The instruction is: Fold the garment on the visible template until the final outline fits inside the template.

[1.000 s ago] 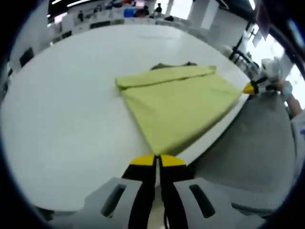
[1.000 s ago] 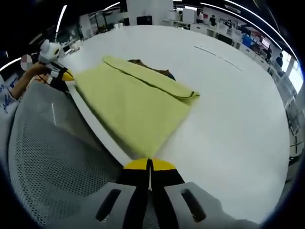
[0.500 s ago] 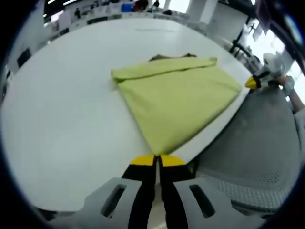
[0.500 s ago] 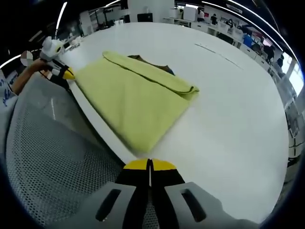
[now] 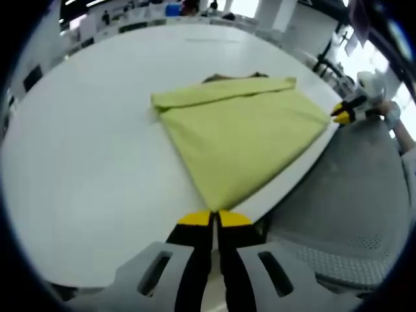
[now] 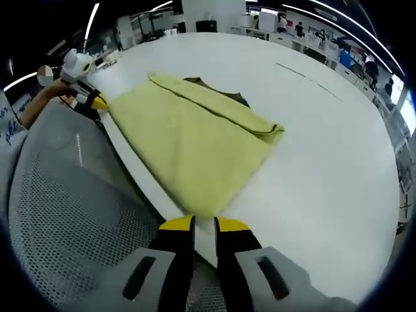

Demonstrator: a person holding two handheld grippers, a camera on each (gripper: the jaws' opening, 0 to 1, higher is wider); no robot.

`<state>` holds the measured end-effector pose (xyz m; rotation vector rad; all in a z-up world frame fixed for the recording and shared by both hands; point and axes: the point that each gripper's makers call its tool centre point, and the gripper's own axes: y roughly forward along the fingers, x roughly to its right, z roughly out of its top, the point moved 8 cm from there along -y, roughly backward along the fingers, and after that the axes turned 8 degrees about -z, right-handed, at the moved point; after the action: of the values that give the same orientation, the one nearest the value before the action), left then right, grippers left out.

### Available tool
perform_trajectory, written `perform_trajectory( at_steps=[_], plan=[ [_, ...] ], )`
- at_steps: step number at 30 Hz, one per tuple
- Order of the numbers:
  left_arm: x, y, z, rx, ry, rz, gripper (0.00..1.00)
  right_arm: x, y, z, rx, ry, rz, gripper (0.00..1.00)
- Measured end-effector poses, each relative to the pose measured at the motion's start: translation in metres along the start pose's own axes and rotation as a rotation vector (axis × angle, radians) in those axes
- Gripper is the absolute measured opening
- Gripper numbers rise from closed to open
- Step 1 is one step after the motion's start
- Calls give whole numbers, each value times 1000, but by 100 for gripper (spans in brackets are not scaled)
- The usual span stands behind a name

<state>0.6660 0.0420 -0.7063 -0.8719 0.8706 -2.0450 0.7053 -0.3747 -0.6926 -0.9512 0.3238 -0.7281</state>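
Observation:
A yellow-green garment (image 5: 242, 136) lies folded flat on the white table (image 5: 84, 143), its far edge rolled into a thick fold. A dark strip (image 5: 231, 77) peeks out behind that fold. My left gripper (image 5: 213, 218) is shut, its yellow tips right at the garment's near corner by the table edge. In the right gripper view the same garment (image 6: 195, 140) spreads ahead, with the dark strip (image 6: 211, 86) beyond it. My right gripper (image 6: 204, 225) is open with a narrow gap, nothing between the jaws, just short of the other near corner. Each gripper appears in the other's view: right gripper (image 5: 342, 116), left gripper (image 6: 93, 101).
A grey mesh chair back (image 5: 351, 195) presses against the table's near edge, also large in the right gripper view as the chair back (image 6: 65, 214). A person's hand (image 6: 45, 97) holds the left gripper. Desks and people stand far beyond the table.
The right gripper's jaws have parted from shut to a narrow gap. The garment has settled flat near the table edge. The left gripper stays shut and hardly moved.

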Motion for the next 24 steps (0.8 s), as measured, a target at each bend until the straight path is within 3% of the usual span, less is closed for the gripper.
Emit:
perform_trajectory(
  at_steps=[10, 18, 24],
  plan=[
    [1, 1, -2, -4, -9, -5, 0, 3, 7, -3, -5, 32, 20, 16],
    [0, 2, -4, -7, -16, -11, 0, 3, 8, -3, -15, 38, 18, 4],
    [-2, 3, -4, -12, -21, -15, 0, 1, 7, -3, -29, 38, 19, 2]
  ],
)
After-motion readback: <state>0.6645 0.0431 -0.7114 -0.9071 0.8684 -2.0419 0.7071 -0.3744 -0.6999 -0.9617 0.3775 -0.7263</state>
